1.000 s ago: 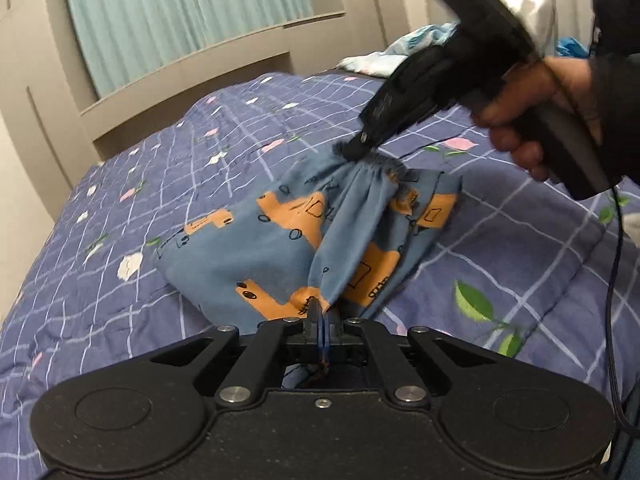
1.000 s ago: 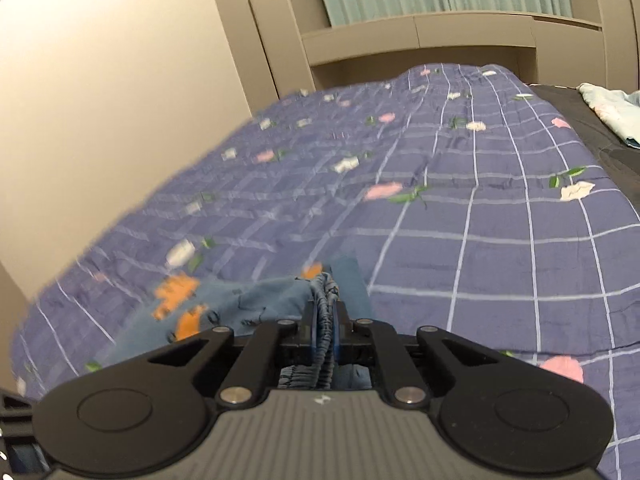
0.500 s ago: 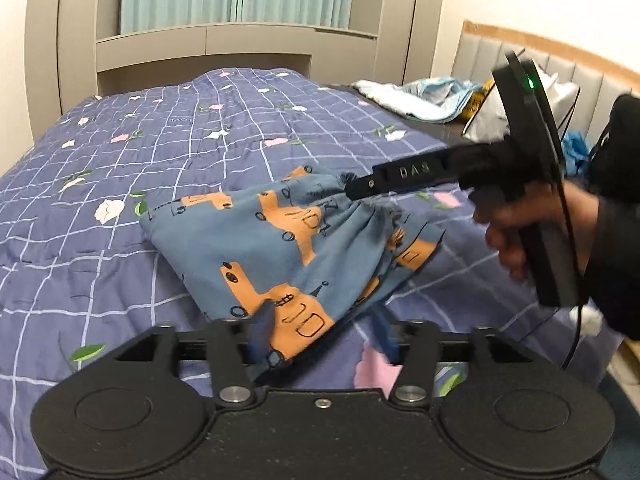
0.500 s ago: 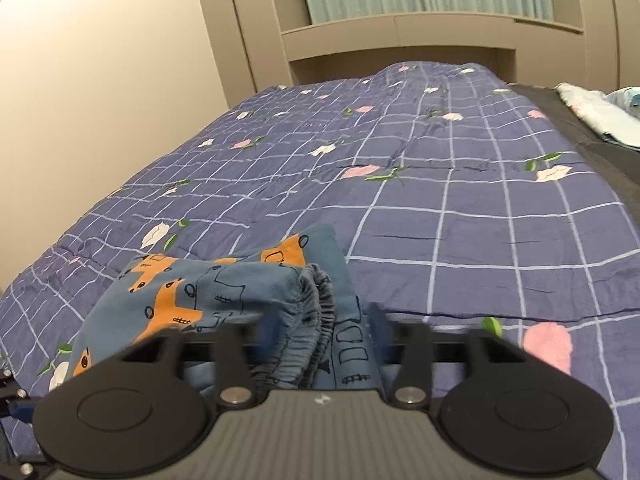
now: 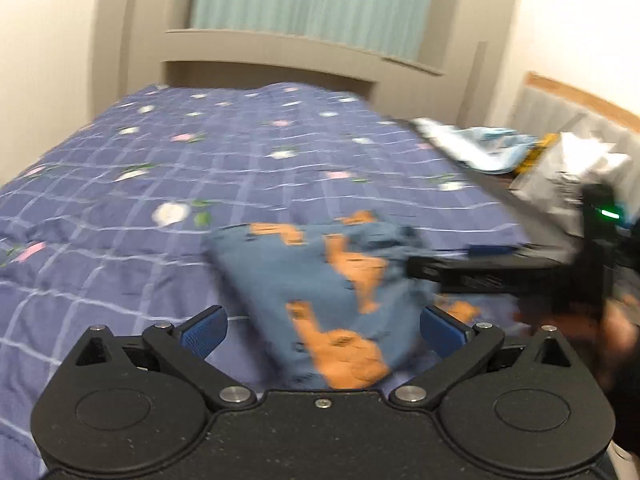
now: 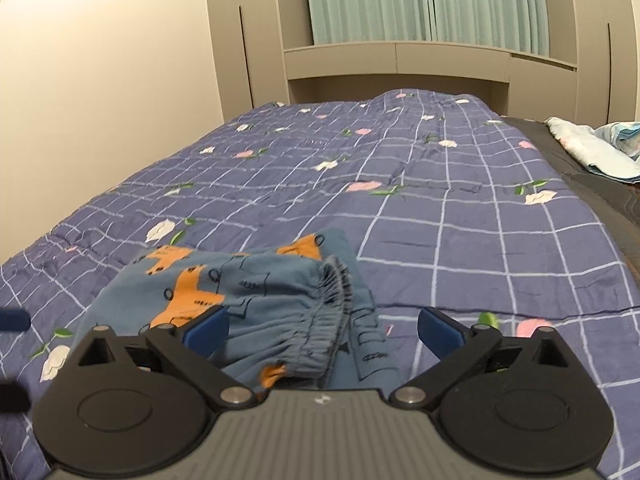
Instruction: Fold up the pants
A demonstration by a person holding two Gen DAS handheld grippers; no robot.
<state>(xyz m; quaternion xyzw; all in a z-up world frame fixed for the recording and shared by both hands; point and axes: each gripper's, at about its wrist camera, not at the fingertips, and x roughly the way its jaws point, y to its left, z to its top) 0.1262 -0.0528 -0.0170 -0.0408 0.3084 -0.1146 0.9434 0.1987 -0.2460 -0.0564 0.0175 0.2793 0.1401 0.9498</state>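
Note:
The blue pants [image 5: 320, 288] with orange digger prints lie folded in a small bundle on the quilt. In the right wrist view the pants [image 6: 256, 300] show their gathered elastic waistband towards me. My left gripper [image 5: 322, 330] is open, its blue pads [image 5: 202, 330] either side of the bundle's near end, holding nothing. My right gripper [image 6: 322, 326] is open just behind the waistband, holding nothing. The right gripper's body [image 5: 500, 276] shows at the right of the blurred left wrist view, beside the bundle.
The bed has a purple checked quilt [image 6: 420, 200] with flower prints. Light blue clothes [image 6: 592, 148] lie at the far right on a dark strip. A beige headboard unit [image 6: 396, 60] and green curtain stand behind. A silver bag [image 5: 568, 176] sits at right.
Both grippers were shut on the pants a second ago; both have opened and let go. The pants have dropped onto the quilt, and both grippers have drawn back slightly.

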